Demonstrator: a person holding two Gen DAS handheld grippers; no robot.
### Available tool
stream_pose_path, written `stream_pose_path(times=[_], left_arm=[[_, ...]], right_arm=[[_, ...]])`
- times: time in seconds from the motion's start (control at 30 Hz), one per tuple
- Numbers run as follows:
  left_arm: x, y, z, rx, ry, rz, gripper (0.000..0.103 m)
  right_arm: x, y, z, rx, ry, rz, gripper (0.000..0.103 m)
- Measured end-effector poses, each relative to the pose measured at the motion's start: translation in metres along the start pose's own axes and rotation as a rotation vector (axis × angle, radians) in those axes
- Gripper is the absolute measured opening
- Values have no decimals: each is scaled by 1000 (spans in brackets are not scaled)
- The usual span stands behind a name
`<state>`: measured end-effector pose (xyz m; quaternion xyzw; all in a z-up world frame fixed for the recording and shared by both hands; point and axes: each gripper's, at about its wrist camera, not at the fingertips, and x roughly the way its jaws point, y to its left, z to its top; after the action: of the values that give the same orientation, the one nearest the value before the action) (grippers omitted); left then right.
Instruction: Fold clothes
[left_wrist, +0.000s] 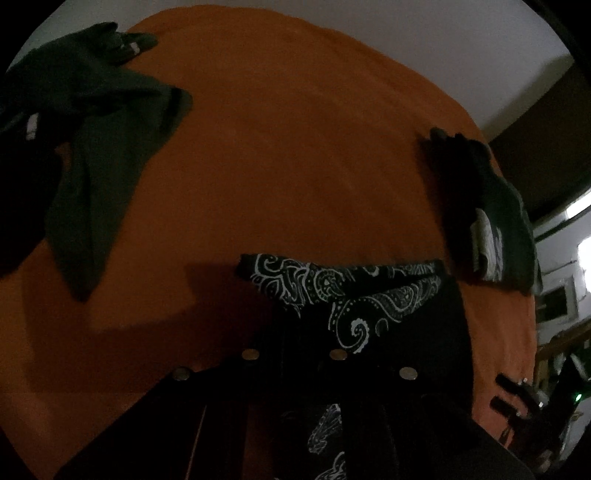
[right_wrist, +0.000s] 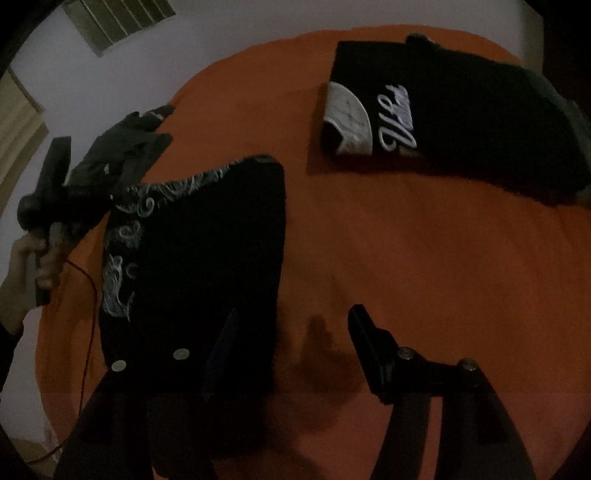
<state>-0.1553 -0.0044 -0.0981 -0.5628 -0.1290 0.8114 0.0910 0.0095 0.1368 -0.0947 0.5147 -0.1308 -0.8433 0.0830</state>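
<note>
A black garment with white paisley print (left_wrist: 347, 295) (right_wrist: 199, 243) lies on the orange bed sheet (left_wrist: 280, 155) (right_wrist: 406, 251). My left gripper (left_wrist: 295, 325) is shut on its edge; the fingers are dark and mostly hidden by cloth. In the right wrist view the left gripper (right_wrist: 122, 192) sits at the garment's far left corner, held by a hand. My right gripper (right_wrist: 291, 328) is open, its left finger (right_wrist: 221, 343) over the garment's near edge, its right finger (right_wrist: 365, 332) over bare sheet.
A folded black shirt with white lettering (right_wrist: 443, 118) (left_wrist: 487, 221) lies at the right side of the bed. A crumpled dark green garment (left_wrist: 92, 147) (right_wrist: 122, 147) lies at the left. A red cable (right_wrist: 90, 295) runs along the bed's left edge.
</note>
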Motion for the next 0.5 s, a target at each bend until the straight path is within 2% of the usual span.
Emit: stream_pose_path(times=[0.07, 0.13, 0.2, 0.27, 0.37, 0.4, 0.5], left_arm=[[17, -9, 5, 21, 47, 31, 10], [22, 0, 5, -7, 95, 41, 19], [10, 12, 7, -61, 76, -4, 21], [-8, 13, 10, -48, 24, -59, 22], [-26, -1, 10, 66, -12, -154, 50], [-23, -7, 9, 96, -6, -141, 62], [6, -5, 4, 88, 76, -42, 65]], right_arm=[[1, 1, -6, -15, 15, 0, 61], [1, 4, -8, -38, 23, 6, 61], [-2, 5, -7, -56, 18, 4, 61], [-2, 5, -6, -52, 13, 9, 61], [1, 2, -10, -27, 32, 32, 61], [2, 2, -12, -21, 41, 39, 61], [5, 4, -19, -28, 71, 48, 61]])
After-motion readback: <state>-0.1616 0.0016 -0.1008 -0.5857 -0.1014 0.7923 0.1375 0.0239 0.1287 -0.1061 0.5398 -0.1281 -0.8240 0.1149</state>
